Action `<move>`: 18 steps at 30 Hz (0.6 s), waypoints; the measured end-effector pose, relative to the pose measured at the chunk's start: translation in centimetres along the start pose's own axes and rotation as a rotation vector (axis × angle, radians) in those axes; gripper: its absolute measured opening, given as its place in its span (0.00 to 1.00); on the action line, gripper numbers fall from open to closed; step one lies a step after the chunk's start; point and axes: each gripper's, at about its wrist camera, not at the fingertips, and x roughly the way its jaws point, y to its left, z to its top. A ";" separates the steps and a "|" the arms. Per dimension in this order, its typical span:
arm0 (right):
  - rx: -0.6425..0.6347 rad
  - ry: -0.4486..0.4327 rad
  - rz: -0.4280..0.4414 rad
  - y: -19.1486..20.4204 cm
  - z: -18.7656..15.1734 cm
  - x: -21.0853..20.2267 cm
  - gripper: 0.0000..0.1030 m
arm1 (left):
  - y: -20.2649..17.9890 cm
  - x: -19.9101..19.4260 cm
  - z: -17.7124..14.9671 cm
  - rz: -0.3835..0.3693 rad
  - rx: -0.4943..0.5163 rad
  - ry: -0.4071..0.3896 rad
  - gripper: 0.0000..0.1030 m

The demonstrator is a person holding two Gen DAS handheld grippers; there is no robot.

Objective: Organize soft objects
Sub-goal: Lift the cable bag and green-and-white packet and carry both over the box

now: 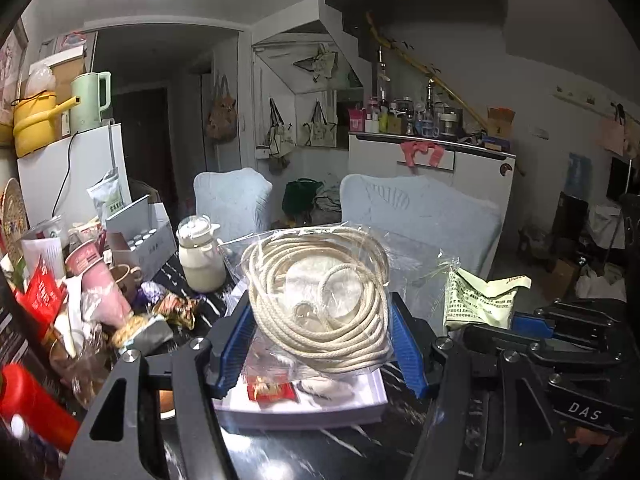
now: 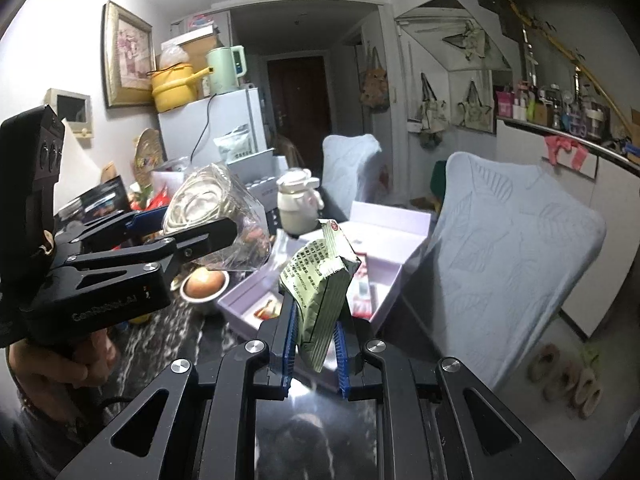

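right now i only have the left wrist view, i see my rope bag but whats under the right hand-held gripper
Observer: An open pale box on the dark table sits under the right hand-held gripper, which is shut on a green printed packet.
Operator: anything next to the box i cant see
Observer: A small bowl holding a brown egg stands beside the box's left side, below the left hand-held gripper and its clear bag of cream rope.
Operator: floor on the right clear
Observer: No, light slippers lie on the floor by the covered chair.
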 end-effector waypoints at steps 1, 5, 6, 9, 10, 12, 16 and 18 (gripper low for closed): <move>0.001 -0.002 0.001 -0.2 0.3 0.4 0.16 | 0.2 0.6 0.3 -0.001 -0.001 0.000 0.61; -0.002 -0.008 -0.009 -0.9 1.7 2.1 0.16 | 0.9 2.9 1.3 -0.002 0.001 -0.002 0.61; -0.003 -0.011 -0.011 -1.2 2.1 2.7 0.16 | 1.2 3.5 1.5 -0.002 0.002 -0.002 0.61; -0.004 -0.016 -0.016 -1.9 3.0 4.0 0.16 | 1.7 5.2 2.2 0.001 0.007 -0.005 0.61; -0.006 -0.017 -0.018 -2.1 3.4 4.5 0.16 | 1.9 5.7 2.4 0.002 0.004 -0.008 0.61; -0.011 -0.019 -0.023 -2.5 4.0 5.4 0.16 | 2.5 6.8 2.8 0.004 -0.003 -0.012 0.61; -0.021 -0.020 -0.025 -3.1 5.2 7.4 0.16 | 3.2 9.2 3.3 0.017 -0.008 -0.004 0.61; -0.022 -0.018 -0.025 -3.4 5.5 8.3 0.16 | 3.7 10.7 3.6 0.024 -0.017 0.011 0.61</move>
